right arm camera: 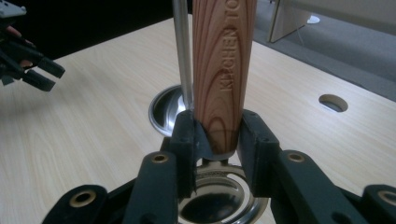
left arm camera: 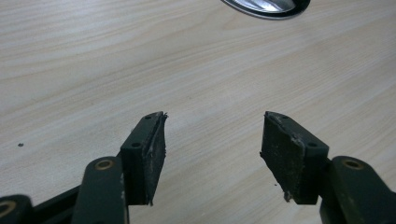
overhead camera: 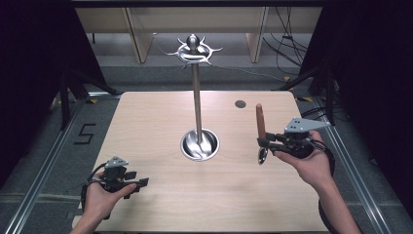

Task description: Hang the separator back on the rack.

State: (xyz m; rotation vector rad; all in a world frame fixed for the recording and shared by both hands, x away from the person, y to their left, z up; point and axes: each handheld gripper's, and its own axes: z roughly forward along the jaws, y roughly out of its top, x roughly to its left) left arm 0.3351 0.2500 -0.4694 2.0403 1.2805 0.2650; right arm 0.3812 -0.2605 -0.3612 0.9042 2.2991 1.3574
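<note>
Right gripper point(overhead camera: 265, 142) is clamping a wooden-handled kitchen utensil point(overhead camera: 260, 122) at the base of its brown grained handle, jaws pressed against both sides of the wood just above the metal neck; the right gripper view confirms the squeeze, the handle point(right arm camera: 224, 70) rising straight up between the black pads point(right arm camera: 187, 140) and a round metal head point(right arm camera: 217, 203) hanging below them. Handle is pointing upward and the head downward, so the utensil is sitting inverted above the right side of the pale wooden table point(overhead camera: 160, 122), apart from its surface as far as the high view is showing. Judgement: this low grip is leaving the upper length of the handle free, probably so its end can be offered to a hook. Tall steel hanging stand point(overhead camera: 197, 97) is standing at table centre, its round shiny base dish point(overhead camera: 199, 145) holding it steady and its crown of curved hooks point(overhead camera: 195, 48) sitting well above the held utensil; the hooks are appearing bare. Whether the handle end is carrying a hanging hole, I cannot tell. Left gripper point(overhead camera: 136, 185) is resting low near the front left of the table, jaws spread apart with nothing between them, the left gripper view showing bare wood grain past its pads point(left arm camera: 156, 154) and the edge of the base dish point(left arm camera: 266, 7) beyond. Judgement: it is waiting in reserve, kept clear of the stand.
</note>
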